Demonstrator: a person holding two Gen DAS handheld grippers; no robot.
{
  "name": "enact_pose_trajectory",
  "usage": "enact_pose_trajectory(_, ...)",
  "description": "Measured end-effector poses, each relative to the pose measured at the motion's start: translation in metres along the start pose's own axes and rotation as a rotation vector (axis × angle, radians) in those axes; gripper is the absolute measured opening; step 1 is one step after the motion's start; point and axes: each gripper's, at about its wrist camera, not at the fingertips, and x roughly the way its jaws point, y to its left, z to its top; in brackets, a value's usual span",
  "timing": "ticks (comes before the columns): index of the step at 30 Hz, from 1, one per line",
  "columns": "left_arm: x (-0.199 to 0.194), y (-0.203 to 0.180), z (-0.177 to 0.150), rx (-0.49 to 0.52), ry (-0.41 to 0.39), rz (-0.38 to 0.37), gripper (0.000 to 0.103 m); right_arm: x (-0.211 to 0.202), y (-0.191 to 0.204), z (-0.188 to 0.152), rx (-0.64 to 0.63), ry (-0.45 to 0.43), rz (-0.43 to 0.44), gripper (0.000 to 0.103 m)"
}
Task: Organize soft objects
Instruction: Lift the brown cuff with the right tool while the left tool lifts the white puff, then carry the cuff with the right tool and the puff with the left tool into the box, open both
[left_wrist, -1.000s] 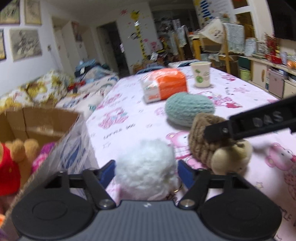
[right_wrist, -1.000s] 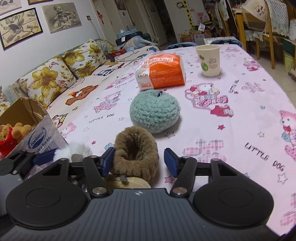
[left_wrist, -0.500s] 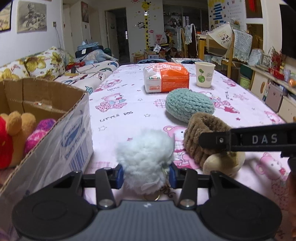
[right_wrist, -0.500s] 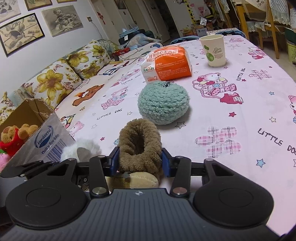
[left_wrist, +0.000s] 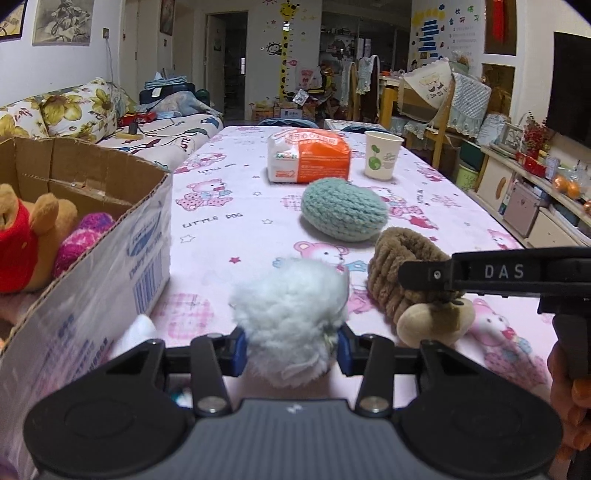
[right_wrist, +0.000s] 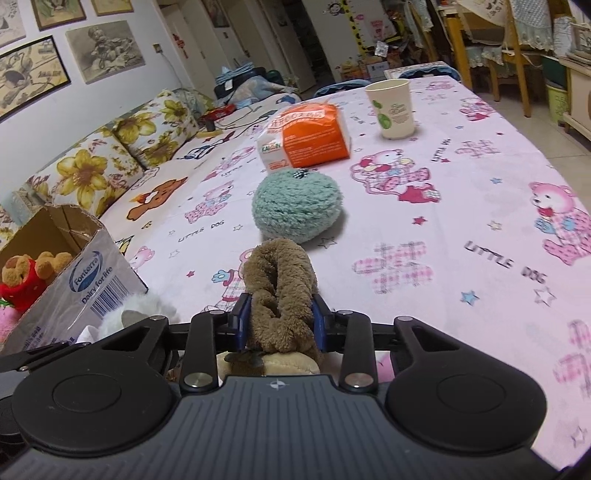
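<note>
My left gripper (left_wrist: 290, 347) is shut on a white fluffy ball (left_wrist: 291, 310), whose fur bulges out between the blue pads. To its right, my right gripper (right_wrist: 279, 321) is shut on a brown plush toy (right_wrist: 280, 280) with a beige base, squeezing it narrow. In the left wrist view, one black finger of the right gripper (left_wrist: 480, 273) crosses that brown plush toy (left_wrist: 399, 258). A teal knitted ball (left_wrist: 341, 210) lies further back on the table. The open cardboard box (left_wrist: 110, 266) at the left holds a bear in red (left_wrist: 22, 236) and a pink ball (left_wrist: 85, 236).
An orange tissue pack (left_wrist: 310, 157) and a paper cup (left_wrist: 382, 155) stand behind the teal ball on the pink printed tablecloth (right_wrist: 443, 221). A floral sofa (right_wrist: 110, 162) runs along the left. A person's hand (left_wrist: 569, 387) holds the right gripper's handle.
Both grippers have closed: the left pads came in onto the white fluffy ball, the right pads onto the brown plush toy. The left view has rolled level and shifted slightly.
</note>
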Motion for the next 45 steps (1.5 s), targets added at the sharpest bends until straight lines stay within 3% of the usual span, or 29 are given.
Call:
enact_pose_trajectory(24, -0.049, -0.041, -0.041, 0.064, 0.016, -0.169, 0.044, -0.071, -0.004, -0.034, 0.061, -0.050, -0.138, 0.041)
enact_pose_trajectory(45, -0.108, -0.006, -0.030, -0.002, -0.065, -0.211, 0.044, -0.088, 0.017, -0.041, 0.023, -0.104, -0.136, 0.041)
